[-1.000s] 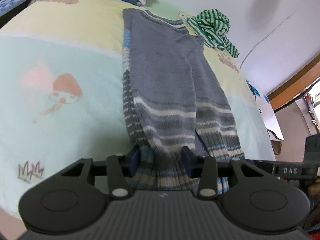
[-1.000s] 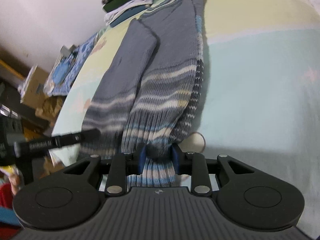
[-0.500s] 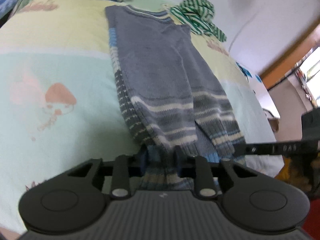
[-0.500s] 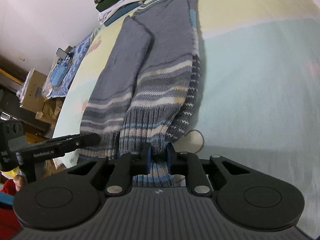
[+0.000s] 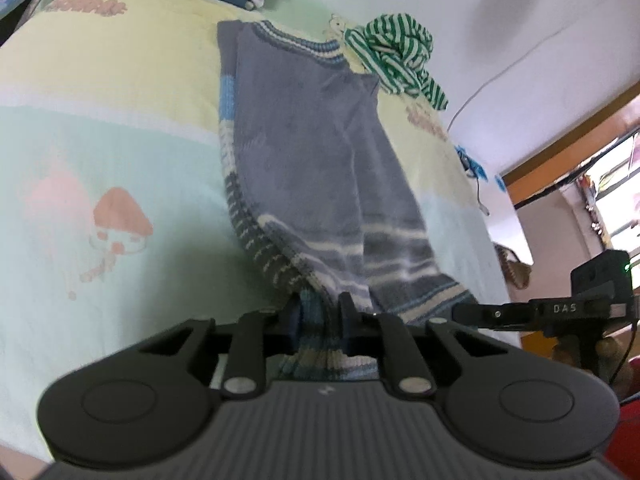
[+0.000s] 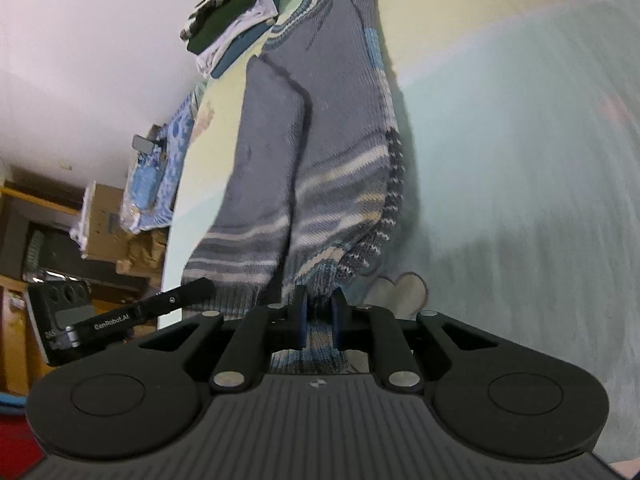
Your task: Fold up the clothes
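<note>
Bed: while I hold the sweater by its near edge, the quilt (image 5: 120, 120) carries everything — pale green and yellow, a mushroom print off to the side.
Sweater: the grey striped sweater (image 5: 320, 168) lies lengthwise down the quilt, sleeves folded in over the body, collar at the far end, ribbed hem (image 6: 320, 296) at my end and lifting off the quilt.
Left grip: my left gripper (image 5: 320, 312) is closing on one corner of the hem — the knit is bunched between the pads, so it is grasping the sweater.
Right grip: my right gripper (image 6: 320, 312) is clamped on the other hem corner, ribbing squeezed between its blue pads.
Step in hand: I judge this to be the start of the lengthwise fold, hem carried up toward the collar.
Doing it well: I should raise both corners level and together, keep the hem taut between them so the sleeves do not slide out, then lay the hem just short of the collar.
Risk: the knit looks thick and heavy; a shallow pinch could slip, so I want a full bite of ribbing in each grip.
Neighbours: a crumpled green-striped shirt (image 5: 400, 60) sits just beside the collar on one side; a stack of folded clothes (image 6: 232, 28) lies near the other.
In the way: the shirt is close enough that the hem could land on it if I drift that way.
</note>
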Available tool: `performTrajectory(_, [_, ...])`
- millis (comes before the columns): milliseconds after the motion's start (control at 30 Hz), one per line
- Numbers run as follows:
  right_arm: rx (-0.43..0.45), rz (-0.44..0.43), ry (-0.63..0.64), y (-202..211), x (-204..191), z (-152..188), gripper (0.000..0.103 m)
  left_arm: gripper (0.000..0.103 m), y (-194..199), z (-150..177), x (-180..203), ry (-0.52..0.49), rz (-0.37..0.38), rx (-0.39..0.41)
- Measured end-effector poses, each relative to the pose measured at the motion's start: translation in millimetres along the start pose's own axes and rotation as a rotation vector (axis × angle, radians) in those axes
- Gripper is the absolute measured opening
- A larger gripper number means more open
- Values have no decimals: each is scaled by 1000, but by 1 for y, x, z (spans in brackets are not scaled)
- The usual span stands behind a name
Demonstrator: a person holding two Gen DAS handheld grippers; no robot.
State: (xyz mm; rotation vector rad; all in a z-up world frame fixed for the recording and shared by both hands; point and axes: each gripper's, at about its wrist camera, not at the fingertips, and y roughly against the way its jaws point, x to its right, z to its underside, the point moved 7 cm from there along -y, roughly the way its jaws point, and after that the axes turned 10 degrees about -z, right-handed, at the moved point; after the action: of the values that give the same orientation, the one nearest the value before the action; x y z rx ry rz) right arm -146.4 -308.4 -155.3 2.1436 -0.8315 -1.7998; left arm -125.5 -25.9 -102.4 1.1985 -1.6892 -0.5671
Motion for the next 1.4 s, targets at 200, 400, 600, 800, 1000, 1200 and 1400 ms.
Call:
performTrajectory(200, [58,-75,-54,9,-9,-21,11,12,7,-25,7,21,15,35])
performTrajectory(400, [109,-121,-69,7,-16,-53,11,12,3,-59,8,69,49,65])
performTrajectory(600, [179,-147,-93,8,-16,-85,11,12,-7,-90,1,104,44,81])
performTrajectory(800, [208,-129,-93,2,-13,-108,11,12,-18,-113,-8,129,49,77])
performTrajectory(1000, [215,-101,-95,-5,-9,-116,11,12,-32,-123,-16,136,47,50])
performTrajectory(1200, [225,-72,-86,-14,-9,-127,11,12,-44,-134,-21,127,33,36])
performTrajectory(1400, [238,-41,-69,-21,-11,-137,10,12,-52,-143,-27,135,36,18])
